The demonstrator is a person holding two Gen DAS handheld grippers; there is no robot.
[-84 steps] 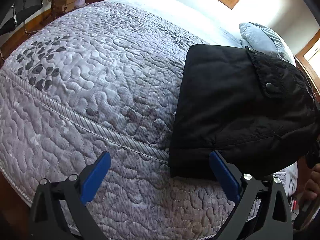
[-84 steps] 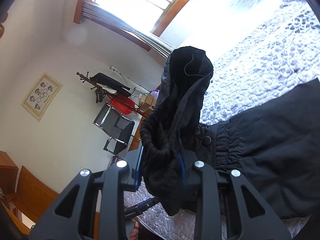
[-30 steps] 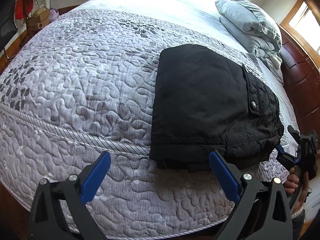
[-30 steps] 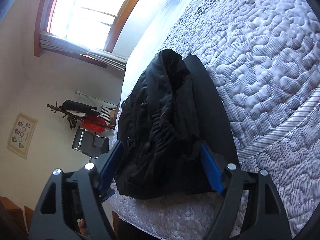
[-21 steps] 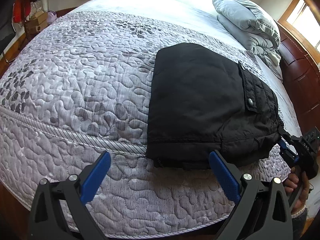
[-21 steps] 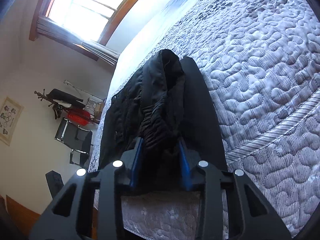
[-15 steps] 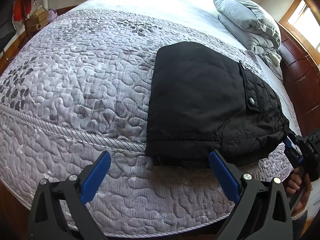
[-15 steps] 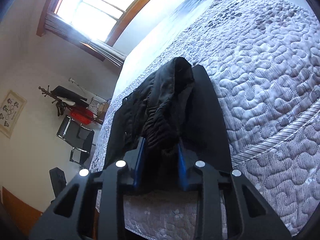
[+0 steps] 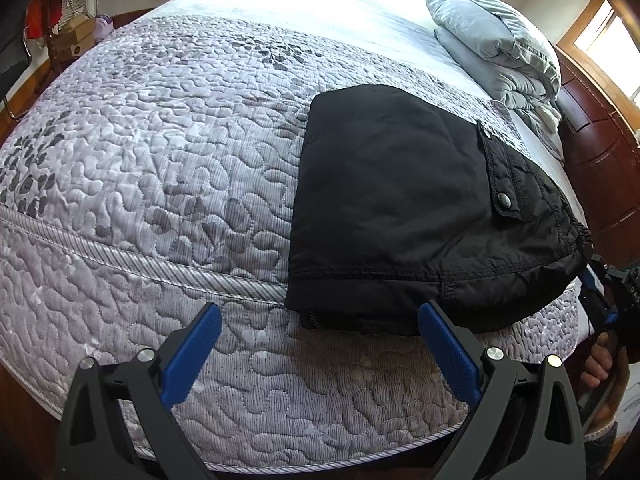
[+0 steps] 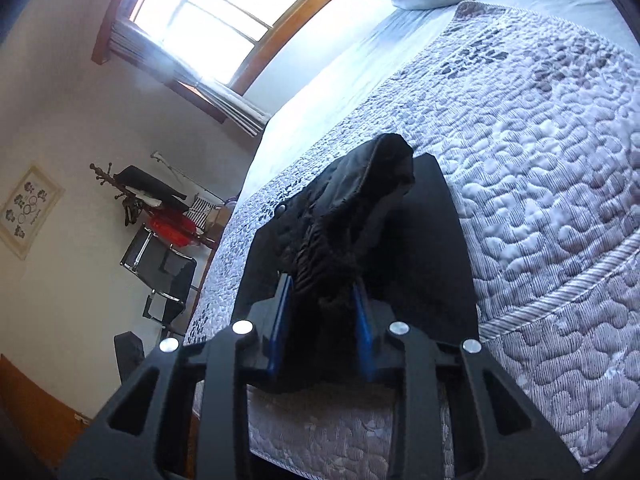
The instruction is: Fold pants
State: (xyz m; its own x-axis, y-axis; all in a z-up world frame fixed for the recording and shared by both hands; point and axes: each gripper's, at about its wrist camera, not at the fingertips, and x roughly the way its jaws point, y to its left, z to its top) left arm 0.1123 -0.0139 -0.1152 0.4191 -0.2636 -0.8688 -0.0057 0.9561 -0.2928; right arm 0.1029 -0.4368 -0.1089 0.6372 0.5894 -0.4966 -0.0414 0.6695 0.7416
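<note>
Item 1: black folded nylon pants, lying on the grey quilted bedspread near the foot edge of the bed, toward its right corner; snap-buttoned pocket flap facing up.

Item 2: my left gripper, jaws wide, holding nothing, hovering over the foot edge just short of the pants' hem.

Item 3: my right gripper, jaws narrow, clamped on the bunched waistband end of the pants, which rises in a ridge above the flat layers.

Item 4: pale grey folded duvet, at the head end, well apart from the pants.
</note>
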